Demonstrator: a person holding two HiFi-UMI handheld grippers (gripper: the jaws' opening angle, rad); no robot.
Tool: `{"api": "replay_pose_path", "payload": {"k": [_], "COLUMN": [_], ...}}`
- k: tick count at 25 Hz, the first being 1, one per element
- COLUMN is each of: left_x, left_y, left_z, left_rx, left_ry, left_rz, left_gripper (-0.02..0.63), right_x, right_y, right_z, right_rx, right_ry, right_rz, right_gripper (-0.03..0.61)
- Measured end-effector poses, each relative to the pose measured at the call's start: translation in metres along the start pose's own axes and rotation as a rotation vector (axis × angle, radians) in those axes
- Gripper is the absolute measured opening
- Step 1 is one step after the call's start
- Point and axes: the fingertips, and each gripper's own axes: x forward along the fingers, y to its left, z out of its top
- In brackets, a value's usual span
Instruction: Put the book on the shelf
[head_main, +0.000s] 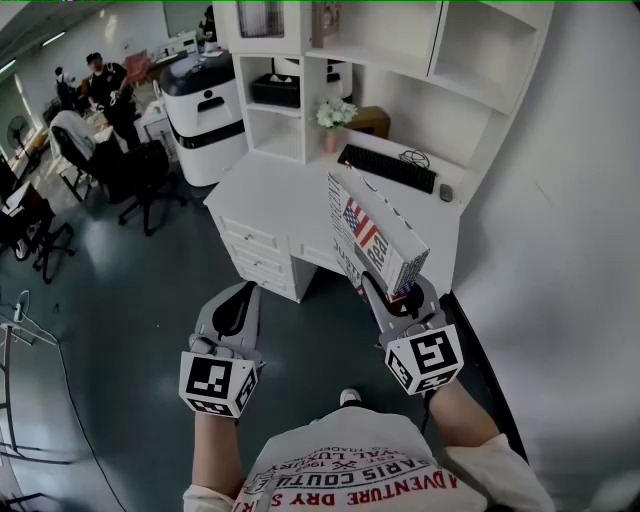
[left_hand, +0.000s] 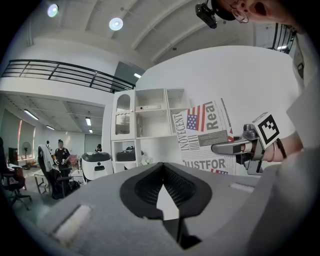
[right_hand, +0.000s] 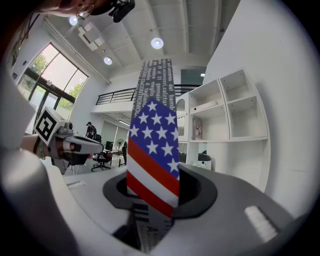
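A book with newspaper print and a stars-and-stripes flag on its cover stands up from my right gripper, which is shut on its lower end. The right gripper view shows the book's flag-printed edge rising between the jaws of that gripper. My left gripper hangs lower left of the book with its jaws together and nothing in them. The left gripper view looks over that gripper at the book and the white shelf unit. The shelf unit stands on a white desk ahead.
On the white desk lie a black keyboard and a mouse, beside a vase of white flowers. A white-and-black machine stands left of the desk. Office chairs and people are further left. A white wall runs along the right.
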Motion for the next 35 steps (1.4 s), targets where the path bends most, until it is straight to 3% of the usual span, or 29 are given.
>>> {"api": "replay_pose_path", "payload": {"k": [19, 27, 35], "left_x": [0.005, 0.064, 0.193], "left_y": [0.047, 0.098, 0.18], "left_z": [-0.016, -0.037, -0.013], "left_rx": [-0.023, -0.017, 0.016], "left_ry": [0.016, 0.039, 0.038], "left_rz": [0.047, 0.085, 0.072], "left_gripper": [0.005, 0.005, 0.005], "right_x": [0.054, 0.145, 0.284], "right_y": [0.013, -0.013, -0.083], "right_z": [-0.021, -0.045, -0.04], "right_rx": [0.063, 0.105, 0.126], "right_ry": [0.038, 0.04, 0.033], "right_rz": [0.016, 0.048, 0.033], "right_gripper": [0.155, 0.156, 0.156]}}
